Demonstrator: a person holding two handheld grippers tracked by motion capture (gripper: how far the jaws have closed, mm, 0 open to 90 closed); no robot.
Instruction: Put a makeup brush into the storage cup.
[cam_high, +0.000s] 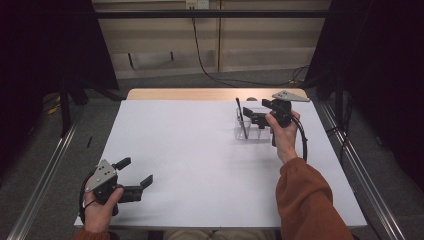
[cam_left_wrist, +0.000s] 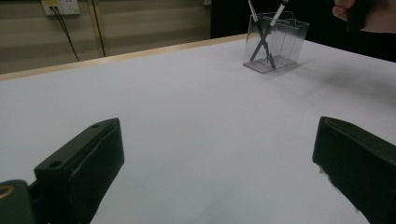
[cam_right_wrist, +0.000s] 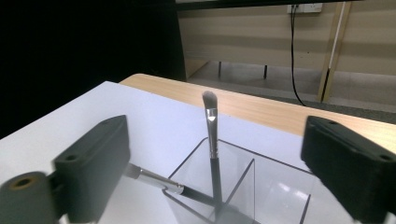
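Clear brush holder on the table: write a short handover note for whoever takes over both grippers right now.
Right gripper: open, hovering at the clear holder, holding nothing.
Left gripper: open, empty, low over the near left of the white table.
Two makeup brushes stand crossed in one compartment of the holder, at the far right.
Done: both brushes are in the holder.
Left: probably just draw the right gripper back; I see no other brushes on the table.

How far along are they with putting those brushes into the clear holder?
Two makeup brushes already stand crossed in the clear holder, so that part looks done. The right gripper sits just over the holder with its jaws wide and nothing between them. The left gripper rests open near the table edge, holding nothing. What remains I cannot tell.
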